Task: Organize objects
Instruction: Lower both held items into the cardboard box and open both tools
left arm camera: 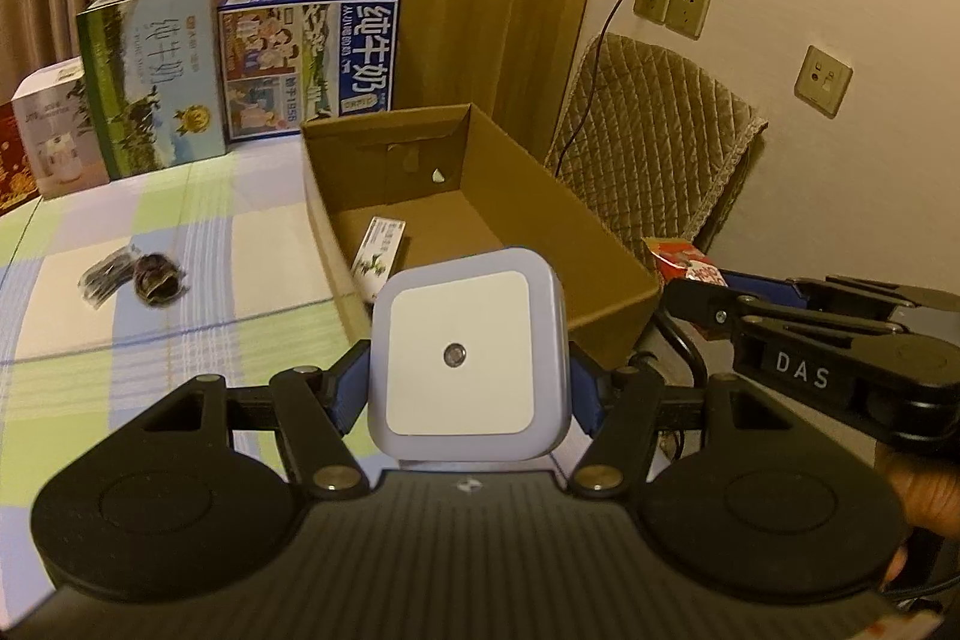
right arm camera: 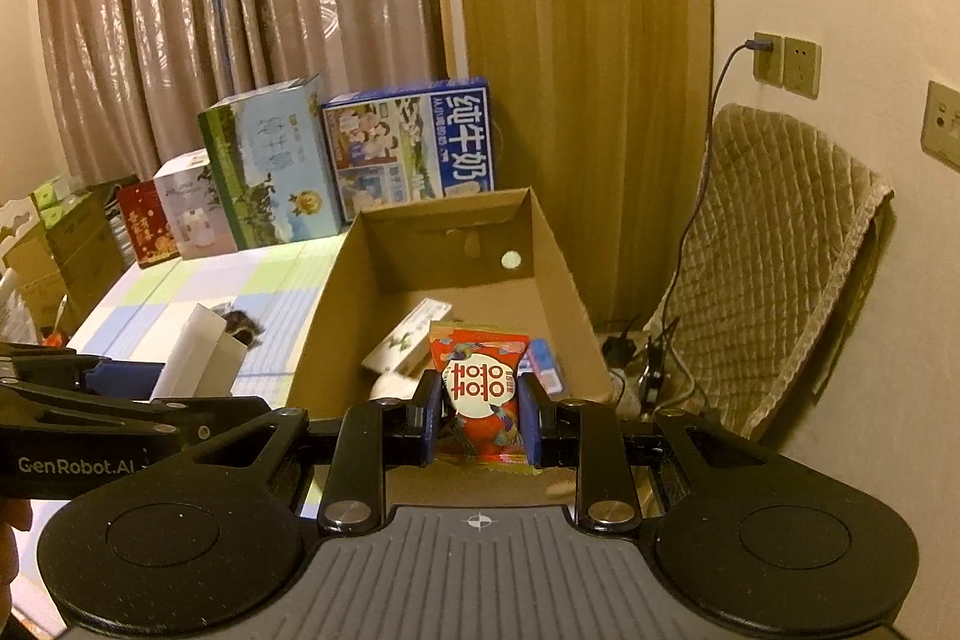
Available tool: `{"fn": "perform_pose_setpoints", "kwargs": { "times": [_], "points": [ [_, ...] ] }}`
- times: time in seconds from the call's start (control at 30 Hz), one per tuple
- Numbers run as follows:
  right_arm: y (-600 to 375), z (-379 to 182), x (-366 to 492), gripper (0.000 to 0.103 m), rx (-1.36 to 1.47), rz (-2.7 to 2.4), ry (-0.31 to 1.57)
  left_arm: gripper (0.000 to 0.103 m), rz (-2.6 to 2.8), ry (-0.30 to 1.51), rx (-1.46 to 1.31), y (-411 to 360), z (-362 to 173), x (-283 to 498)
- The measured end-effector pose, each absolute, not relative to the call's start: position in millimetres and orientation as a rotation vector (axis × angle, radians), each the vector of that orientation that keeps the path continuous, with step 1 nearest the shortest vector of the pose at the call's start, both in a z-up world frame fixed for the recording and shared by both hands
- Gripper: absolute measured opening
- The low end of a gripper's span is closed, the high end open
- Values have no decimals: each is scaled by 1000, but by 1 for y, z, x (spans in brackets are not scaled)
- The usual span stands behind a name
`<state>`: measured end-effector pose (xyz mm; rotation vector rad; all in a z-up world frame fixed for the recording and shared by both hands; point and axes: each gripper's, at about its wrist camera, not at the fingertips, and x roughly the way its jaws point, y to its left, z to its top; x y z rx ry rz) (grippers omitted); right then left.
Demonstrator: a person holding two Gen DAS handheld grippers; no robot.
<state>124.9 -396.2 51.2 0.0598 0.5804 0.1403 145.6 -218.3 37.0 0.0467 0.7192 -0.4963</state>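
The left tongs clamp a square white night light between their blue pads, its face turned up at the camera, held above the near corner of the open cardboard box. The right tongs pinch a red candy packet tight, upright, right over the box's near end. Inside the box lies a slim white-and-green carton, and in the right wrist view a small blue item rests beside the packet. Out on the checked surface, well left of the box, sits a dark wrapped bundle. Milk cartons line the far edge.
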Motion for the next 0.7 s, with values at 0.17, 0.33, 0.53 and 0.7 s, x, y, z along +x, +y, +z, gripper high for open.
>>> {"fn": "perform_pose_setpoints", "kwargs": {
  "times": [0.17,0.33,0.53,0.7],
  "points": [
    [-400,52,158,24,61,155,590,61,-510,713,54,-232,39,178],
    [-402,47,192,24,67,149,600,61,-517,717,86,-246,35,215],
    [-411,43,220,24,91,129,608,61,-527,728,99,-258,23,246],
    [-414,37,229,24,101,126,619,76,-512,763,93,-261,9,267]
  ]
}}
